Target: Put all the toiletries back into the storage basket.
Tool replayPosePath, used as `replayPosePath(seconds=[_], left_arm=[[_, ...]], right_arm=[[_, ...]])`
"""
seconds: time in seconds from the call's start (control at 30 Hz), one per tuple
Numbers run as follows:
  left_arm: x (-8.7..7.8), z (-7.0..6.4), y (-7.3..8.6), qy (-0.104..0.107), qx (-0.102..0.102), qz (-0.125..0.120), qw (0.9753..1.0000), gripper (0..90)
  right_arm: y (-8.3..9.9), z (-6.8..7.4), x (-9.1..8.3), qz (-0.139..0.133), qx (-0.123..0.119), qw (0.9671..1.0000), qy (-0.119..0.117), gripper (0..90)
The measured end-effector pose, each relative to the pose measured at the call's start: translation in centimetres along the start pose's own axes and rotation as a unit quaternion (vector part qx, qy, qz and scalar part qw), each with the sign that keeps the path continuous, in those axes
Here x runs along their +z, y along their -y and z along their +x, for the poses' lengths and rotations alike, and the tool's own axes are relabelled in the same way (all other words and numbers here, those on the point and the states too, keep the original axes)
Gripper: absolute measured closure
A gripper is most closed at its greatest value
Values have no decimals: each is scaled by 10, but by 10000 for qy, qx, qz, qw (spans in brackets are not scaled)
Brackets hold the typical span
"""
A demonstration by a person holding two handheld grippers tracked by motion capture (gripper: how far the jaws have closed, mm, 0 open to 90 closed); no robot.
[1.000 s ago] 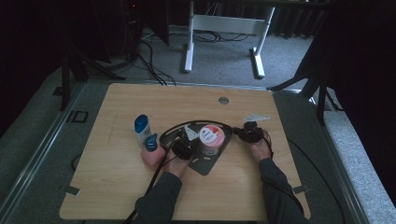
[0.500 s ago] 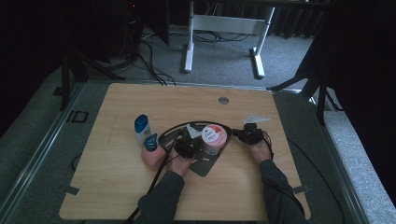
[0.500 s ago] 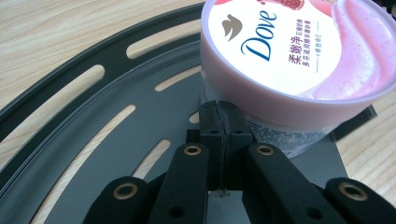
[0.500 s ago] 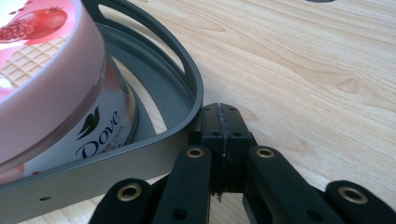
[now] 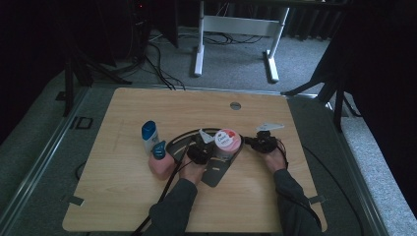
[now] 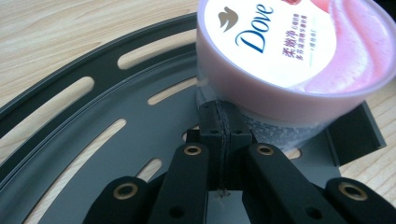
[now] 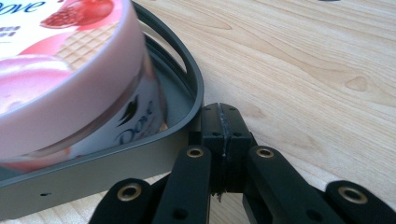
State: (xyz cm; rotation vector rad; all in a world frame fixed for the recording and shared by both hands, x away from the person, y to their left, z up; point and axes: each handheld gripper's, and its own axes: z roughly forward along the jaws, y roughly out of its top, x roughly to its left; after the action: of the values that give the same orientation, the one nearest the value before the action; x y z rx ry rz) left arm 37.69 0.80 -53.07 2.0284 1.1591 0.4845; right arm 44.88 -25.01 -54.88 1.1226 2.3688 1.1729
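Tub [image 5: 227,142] sat on the dark slotted tray [image 5: 216,173] mid-surface [image 5: 295,196], grippers flanking. Left gripper [image 6: 223,122] view: fingers pressed together, empty, tips against the tub's wall. Right gripper [image 7: 222,125] view: fingers likewise together outside the tray's rim. Placement seemed done; withdrawal remained.

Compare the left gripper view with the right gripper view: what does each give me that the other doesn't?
Left gripper view alone: the left gripper, shut, nosing the Dove tub's side, plus the slots in the dark tray floor. Right gripper view alone: the right gripper, shut, at the outside of the tray's raised rim, plus the pomegranate picture on the lid. Both share the tub sitting in the tray on the wooden table.
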Motion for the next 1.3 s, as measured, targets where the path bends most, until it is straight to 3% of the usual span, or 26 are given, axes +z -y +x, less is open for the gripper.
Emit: replayPosePath(seconds=[0.63, 0.9, 1.3], left_arm=[[5, -4, -3, 115, 5, 21, 9999, 881], [-2, 0, 0, 274, 37, 31, 9996, 797], [-18, 6, 11, 576, 267, 238, 9977, 687]], right_arm=[[3, -1, 0, 52, -56, 9999, -75, 900], [6, 1, 0, 132, -65, 9999, -35, 880], [20, 9, -11, 132, -193, 9997, 37, 796]])
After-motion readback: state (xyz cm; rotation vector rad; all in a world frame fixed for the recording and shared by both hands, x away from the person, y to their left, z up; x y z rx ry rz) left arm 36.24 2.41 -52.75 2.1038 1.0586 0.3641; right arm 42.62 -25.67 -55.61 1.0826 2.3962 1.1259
